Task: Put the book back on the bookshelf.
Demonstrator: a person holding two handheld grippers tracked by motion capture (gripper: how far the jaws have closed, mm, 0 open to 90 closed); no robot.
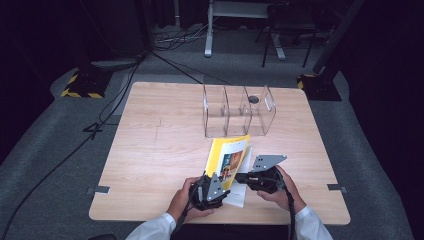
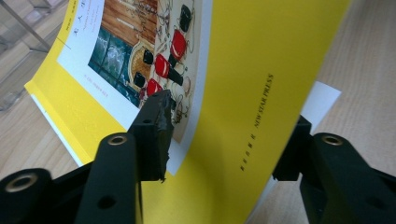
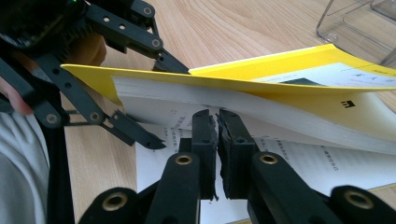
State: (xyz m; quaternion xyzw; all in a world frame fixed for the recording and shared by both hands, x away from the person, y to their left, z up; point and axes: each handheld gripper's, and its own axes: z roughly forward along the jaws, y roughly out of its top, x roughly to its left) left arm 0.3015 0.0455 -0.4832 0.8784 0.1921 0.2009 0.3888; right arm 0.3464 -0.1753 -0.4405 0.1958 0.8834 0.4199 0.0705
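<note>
Wooden surface (image 1: 150, 150) carries a clear plastic file rack (image 1: 239, 111) at its far side, its slots bare. Near the person, a yellow book (image 1: 229, 159) lies half raised off loose white pages (image 1: 239, 196). Left tongs (image 1: 212, 192) clamp the book's spine end; right tongs (image 1: 245, 177) are closed, empty, under its pages. Lifting looks begun, racking not.

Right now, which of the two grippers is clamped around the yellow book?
The left gripper: its jaws straddle the yellow book, cover and pages. The right gripper has its jaws shut beside the open pages.
</note>
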